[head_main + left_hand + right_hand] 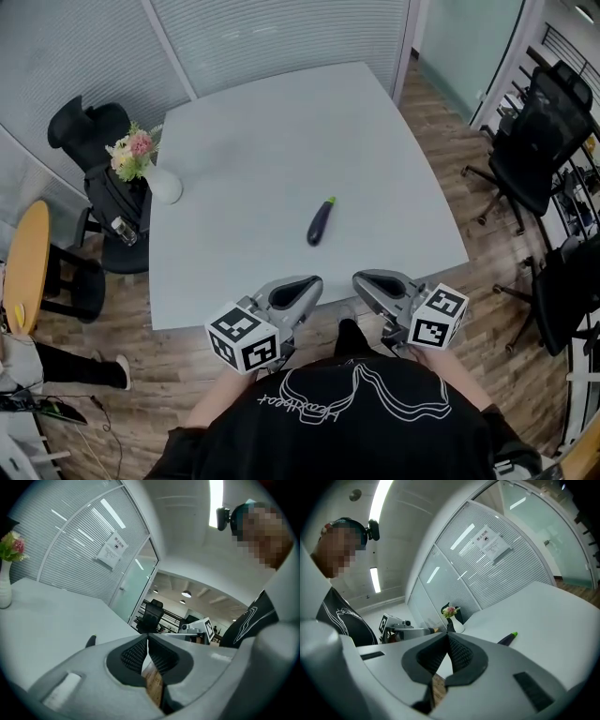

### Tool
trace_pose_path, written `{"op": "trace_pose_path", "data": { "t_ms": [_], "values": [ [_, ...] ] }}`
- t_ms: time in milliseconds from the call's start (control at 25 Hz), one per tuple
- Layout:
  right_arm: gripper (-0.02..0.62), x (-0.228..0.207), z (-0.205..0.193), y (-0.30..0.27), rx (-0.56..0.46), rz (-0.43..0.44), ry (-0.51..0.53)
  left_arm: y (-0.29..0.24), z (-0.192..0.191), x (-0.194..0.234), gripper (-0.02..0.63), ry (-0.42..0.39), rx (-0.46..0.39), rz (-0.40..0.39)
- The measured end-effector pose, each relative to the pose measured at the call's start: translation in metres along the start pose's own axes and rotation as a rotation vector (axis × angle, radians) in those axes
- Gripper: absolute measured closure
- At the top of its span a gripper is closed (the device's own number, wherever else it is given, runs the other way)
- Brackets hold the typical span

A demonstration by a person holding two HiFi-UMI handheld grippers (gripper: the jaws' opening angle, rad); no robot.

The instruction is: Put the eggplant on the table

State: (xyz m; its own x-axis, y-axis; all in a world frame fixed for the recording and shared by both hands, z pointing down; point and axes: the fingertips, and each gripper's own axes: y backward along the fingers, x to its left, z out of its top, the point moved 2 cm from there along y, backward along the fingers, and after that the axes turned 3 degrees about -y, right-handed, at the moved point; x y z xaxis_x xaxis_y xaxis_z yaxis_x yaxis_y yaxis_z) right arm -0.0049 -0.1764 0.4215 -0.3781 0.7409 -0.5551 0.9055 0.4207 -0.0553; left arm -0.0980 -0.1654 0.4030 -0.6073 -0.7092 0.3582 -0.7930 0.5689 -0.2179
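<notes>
1. Office room with a wood floor [487,202] and blind-covered glass walls [281,37]; a pale grey desk [281,131] fills the middle of the head view.
2. The eggplant [321,222] lies flat on the desk, a little right of the middle and nearer the near edge than the far one. Its green stem points toward the far edge, and nothing touches it.
3. A white vase of flowers [162,181] stands at the desk's left edge, well apart from the eggplant.
4. The left gripper [298,289] hangs at the desk's near edge, its jaws closed together with nothing between them.
5. The right gripper [375,281] sits just beside it at the same edge, its pads likewise meeting at the tips and holding nothing.
6. Both grippers are short of the eggplant and apart from it. In the left gripper view a dark tip showing above the gripper's body is probably the eggplant's blunt end.
7. Black office chairs [539,141] stand off the desk's left and right edges.
</notes>
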Motion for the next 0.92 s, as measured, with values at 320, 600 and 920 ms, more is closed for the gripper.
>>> {"op": "trace_pose_path", "data": {
  "t_ms": [320,600,920],
  "values": [
    [0.588,0.016,-0.009,0.005,-0.015,-0.008,0.007,0.011,-0.007,-0.010,0.588,-0.027,0.007,-0.002],
    [0.587,0.030,-0.018,0.007,-0.023,-0.027,0.015,0.026,-0.010,-0.019,0.588,-0.028,-0.011,-0.017],
    [0.587,0.044,-0.019,0.015,-0.043,-0.038,0.037,0.038,-0.010,-0.028,0.588,-0.050,-0.024,-0.019]
  ]
}}
